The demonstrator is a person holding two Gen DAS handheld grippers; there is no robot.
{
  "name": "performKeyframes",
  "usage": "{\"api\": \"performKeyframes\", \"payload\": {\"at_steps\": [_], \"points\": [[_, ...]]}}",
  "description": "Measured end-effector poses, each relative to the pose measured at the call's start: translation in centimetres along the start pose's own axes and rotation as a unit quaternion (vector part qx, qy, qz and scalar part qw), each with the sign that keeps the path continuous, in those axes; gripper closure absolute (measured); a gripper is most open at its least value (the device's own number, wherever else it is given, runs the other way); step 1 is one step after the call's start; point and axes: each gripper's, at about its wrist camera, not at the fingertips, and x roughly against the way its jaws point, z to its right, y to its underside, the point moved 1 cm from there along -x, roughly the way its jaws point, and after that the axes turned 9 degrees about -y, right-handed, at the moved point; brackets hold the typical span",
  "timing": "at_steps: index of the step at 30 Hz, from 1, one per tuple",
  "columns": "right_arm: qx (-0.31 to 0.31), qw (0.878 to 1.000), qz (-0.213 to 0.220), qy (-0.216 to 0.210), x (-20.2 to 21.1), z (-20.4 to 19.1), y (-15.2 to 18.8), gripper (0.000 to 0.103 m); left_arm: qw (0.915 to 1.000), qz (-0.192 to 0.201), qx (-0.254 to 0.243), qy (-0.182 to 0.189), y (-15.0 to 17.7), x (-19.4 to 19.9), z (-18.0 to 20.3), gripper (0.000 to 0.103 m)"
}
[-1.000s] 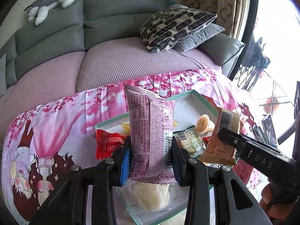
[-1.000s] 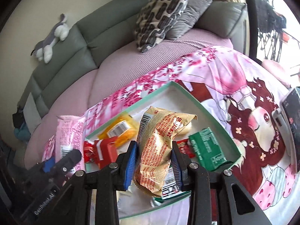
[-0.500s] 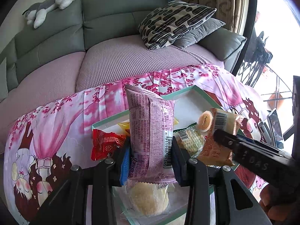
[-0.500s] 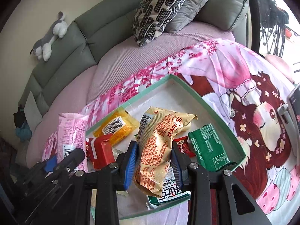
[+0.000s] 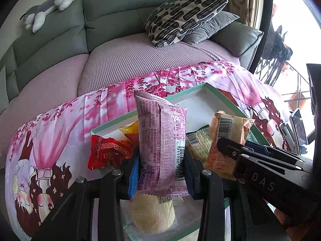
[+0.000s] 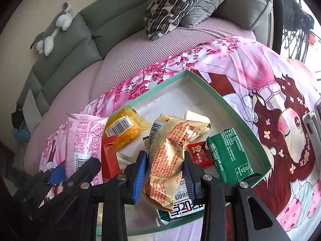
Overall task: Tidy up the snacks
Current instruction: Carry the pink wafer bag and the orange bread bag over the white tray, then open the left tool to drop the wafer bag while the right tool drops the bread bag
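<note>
Two sets of jaws clamped: left on pink packet (image 5: 160, 140), right on golden packet (image 6: 170, 156).

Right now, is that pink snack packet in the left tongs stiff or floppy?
Probably fairly stiff: the pink snack packet stands upright above the left tongs without drooping. Likely light, since a mere side pinch holds it. Its glossy wrapper might slip.

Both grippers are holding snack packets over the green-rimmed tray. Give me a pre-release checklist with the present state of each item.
1. Left gripper clamped on pink packet: ok.
2. Right gripper clamped on gold packet: ok.
3. Both packets above the tray: ok.
4. Bare tray floor at the far corner for setting down: ok.
5. Spots directly under the packets free: not ok, other snacks lie there.
6. Grippers clear of each other: ok, but close.
</note>
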Motion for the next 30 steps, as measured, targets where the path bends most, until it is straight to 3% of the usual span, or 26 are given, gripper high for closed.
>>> {"api": "performKeyframes", "payload": {"at_steps": [4,6,9,15,16,17,19,20,22,25,27,30], "points": [[0.001,1.000,-0.001,0.002,0.0,0.1,0.0,0.065,1.0000,-0.002,0.000,-0.001,-0.1,0.1,-0.1,0.056],[-0.002,1.000,-0.002,0.005,-0.1,0.3,0.0,0.064,1.0000,-0.001,0.005,-0.005,-0.2,0.3,-0.5,0.043],[-0.003,1.000,-0.004,0.005,-0.2,0.4,0.0,0.064,0.9999,0.002,0.015,0.008,-0.4,0.7,-1.0,0.042],[0.015,1.000,-0.003,0.006,-0.2,-0.5,0.0,0.064,0.9996,0.002,0.027,-0.003,-0.6,1.4,-2.1,0.042],[0.016,1.000,-0.004,0.007,-0.3,-0.5,0.0,0.060,0.9995,0.002,0.032,-0.007,-0.6,1.5,-2.4,0.042],[0.017,1.000,-0.005,0.006,-0.4,-0.6,0.1,0.047,0.9992,0.002,0.038,-0.013,-0.7,1.6,-2.8,0.039],[0.016,1.000,-0.008,0.006,-0.5,-0.6,0.1,0.032,0.9982,0.002,0.051,-0.032,-0.7,1.5,-3.7,0.017],[0.019,1.000,-0.007,0.007,-0.5,-0.7,0.2,0.031,0.9969,0.004,0.062,-0.049,-0.6,1.5,-4.3,0.010],[0.024,1.000,-0.006,0.009,-0.5,-0.9,0.2,0.025,0.9944,0.003,0.079,-0.070,-0.4,1.3,-5.3,0.010],[0.030,0.999,-0.003,0.010,-0.6,-1.1,0.2,0.000,0.9900,0.004,0.101,-0.098,0.0,1.0,-6.8,0.009],[0.041,0.999,0.008,0.012,-0.4,-1.4,0.3,0.000,0.9869,0.005,0.114,-0.114,0.2,1.1,-7.8,0.000],[0.063,0.998,0.021,0.016,-0.1,-2.1,0.5,0.000,0.9823,0.014,0.141,-0.122,0.5,1.7,-9.3,0.000]]}}
